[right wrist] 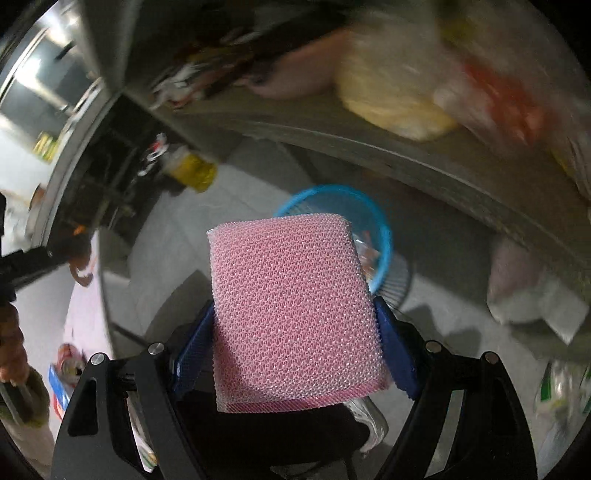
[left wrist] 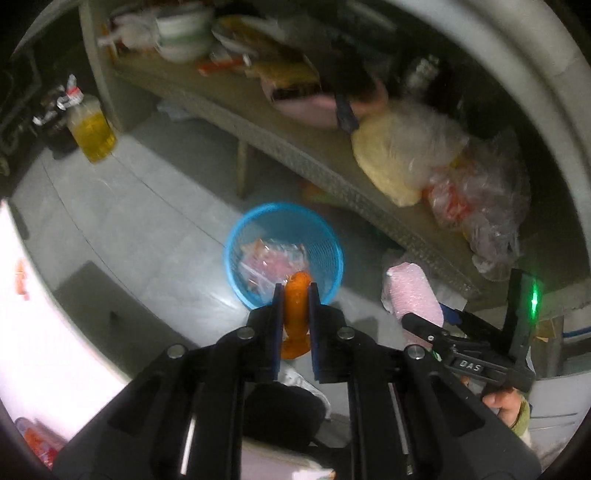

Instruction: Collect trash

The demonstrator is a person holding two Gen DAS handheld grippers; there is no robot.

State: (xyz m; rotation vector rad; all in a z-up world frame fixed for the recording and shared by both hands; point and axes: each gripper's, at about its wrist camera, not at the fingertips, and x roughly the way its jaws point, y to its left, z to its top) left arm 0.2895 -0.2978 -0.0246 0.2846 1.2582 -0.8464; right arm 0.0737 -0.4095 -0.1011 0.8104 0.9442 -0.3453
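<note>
My left gripper [left wrist: 294, 291] is shut on an orange piece of trash [left wrist: 295, 314], held above the near rim of a blue mesh bin [left wrist: 325, 236] on the floor. The bin holds crumpled pink and clear wrappers [left wrist: 269, 262]. My right gripper [right wrist: 295, 314] is shut on a pink mesh sponge [right wrist: 291, 314], held in front of the blue bin [right wrist: 373, 210]. In the left wrist view the right gripper [left wrist: 424, 314] with the pink sponge [left wrist: 413, 295] sits to the right of the bin.
A low woven bench [left wrist: 332, 166] runs behind the bin, piled with plastic bags [left wrist: 424, 155], bowls [left wrist: 181, 29] and packets. A bottle of yellow oil [left wrist: 92, 129] stands on the tiled floor at left. A white table edge [left wrist: 44, 314] is at lower left.
</note>
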